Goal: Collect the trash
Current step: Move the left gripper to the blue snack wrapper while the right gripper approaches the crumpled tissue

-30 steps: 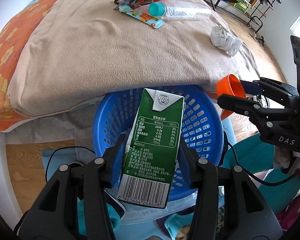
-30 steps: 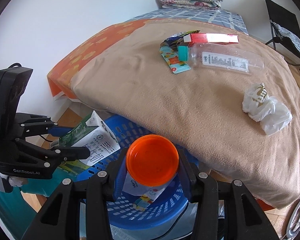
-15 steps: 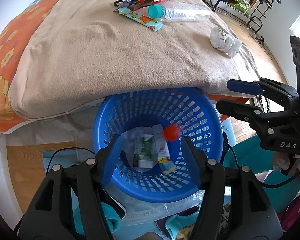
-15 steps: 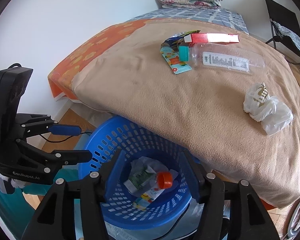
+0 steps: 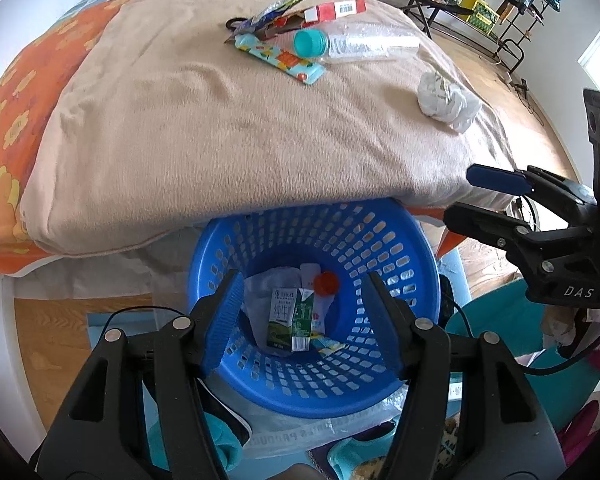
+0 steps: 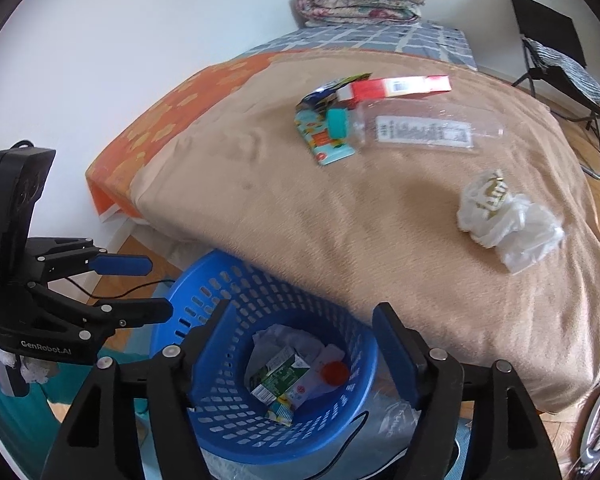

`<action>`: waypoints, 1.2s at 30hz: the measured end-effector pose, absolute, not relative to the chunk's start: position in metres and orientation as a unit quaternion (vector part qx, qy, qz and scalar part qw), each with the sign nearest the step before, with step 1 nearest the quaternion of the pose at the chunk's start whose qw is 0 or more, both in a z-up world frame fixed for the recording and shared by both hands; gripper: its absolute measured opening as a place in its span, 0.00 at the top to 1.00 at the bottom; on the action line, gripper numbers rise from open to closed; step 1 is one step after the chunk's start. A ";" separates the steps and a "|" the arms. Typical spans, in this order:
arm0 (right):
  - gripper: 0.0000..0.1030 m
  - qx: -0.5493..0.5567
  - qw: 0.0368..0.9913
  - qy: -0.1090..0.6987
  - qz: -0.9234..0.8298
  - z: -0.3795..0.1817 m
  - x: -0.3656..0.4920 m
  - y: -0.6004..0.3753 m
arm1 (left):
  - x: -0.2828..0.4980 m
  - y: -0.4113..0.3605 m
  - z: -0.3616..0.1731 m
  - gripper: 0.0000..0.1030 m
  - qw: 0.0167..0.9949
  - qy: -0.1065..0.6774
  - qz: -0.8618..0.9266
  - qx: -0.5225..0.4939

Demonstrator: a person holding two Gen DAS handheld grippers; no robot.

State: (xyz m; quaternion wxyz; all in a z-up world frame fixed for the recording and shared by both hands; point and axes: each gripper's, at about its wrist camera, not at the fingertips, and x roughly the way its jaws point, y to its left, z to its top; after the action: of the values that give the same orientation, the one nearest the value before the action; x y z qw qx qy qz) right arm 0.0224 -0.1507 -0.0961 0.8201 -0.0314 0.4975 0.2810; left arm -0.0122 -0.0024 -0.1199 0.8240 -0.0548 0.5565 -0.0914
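I've got both grippers over the round blue perforated plastic basket [image 5: 384, 240], which sits on the floor tucked against the edge of the bed w/ the tan fleece blanket [image 5: 220, 128].

Done so far, judging by what's in the basket: a green-and-white milk carton [image 5: 290, 316] lying on its side at the bottom, a small orange plastic lid [image 5: 326, 283] just beside it, plus some crumpled white paper and a colourful wrapper underneath. So a few pieces are already binned.

Left gripper [image 5: 304, 316]: released, fingers apart, nothing between them but the view down into the basket. Right gripper [image 6: 300, 344]: jaws opening, also empty; only the basket shows in the gap.

Still left on the blanket, well apart from the basket:
- clear plastic bottle w/ teal cap [image 6: 416, 130], lying flat
- teal printed snack wrapper [image 6: 324, 142], partly under the bottle's cap end
- red-and-white flat carton box [image 6: 396, 86], touching the far side of the bottle
- dark foil packet [image 6: 332, 88] next to that box
- crumpled white plastic bag [image 6: 508, 222], off on its own near the blanket's right side

Est. roughly half done. Five items remain on the bed, and both grippers are free for the next pick.
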 end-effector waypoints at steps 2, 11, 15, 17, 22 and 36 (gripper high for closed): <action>0.25 -0.022 0.823 0.497 0.274 -0.094 0.025 -0.156 | -0.007 -0.001 -0.116 0.39 0.826 0.553 -0.090 -0.057; 0.25 0.018 0.841 0.487 0.236 -0.084 0.042 -0.193 | 0.029 0.008 -0.090 0.39 0.846 0.525 -0.077 -0.051; 0.25 0.036 0.850 0.479 0.215 -0.079 0.050 -0.213 | 0.046 0.012 -0.079 0.39 0.852 0.515 -0.074 -0.055; 0.25 0.042 0.852 0.479 0.208 -0.078 0.055 -0.219 | 0.055 0.013 -0.073 0.39 0.855 0.509 -0.076 -0.057; 0.25 0.051 0.856 0.478 0.189 -0.074 0.067 -0.238 | 0.079 0.011 -0.064 0.39 0.863 0.498 -0.076 -0.043; 0.21 -0.034 0.848 0.483 0.215 -0.062 0.133 -0.252 | 0.159 0.017 -0.075 0.39 0.867 0.493 -0.069 -0.018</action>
State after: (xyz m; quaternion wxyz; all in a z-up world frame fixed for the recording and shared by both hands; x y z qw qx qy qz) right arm 0.1328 -0.2524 -0.0623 0.8484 -0.0336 0.4827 0.2147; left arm 0.1588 0.0175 -0.0746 0.8670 -0.0179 0.4932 -0.0688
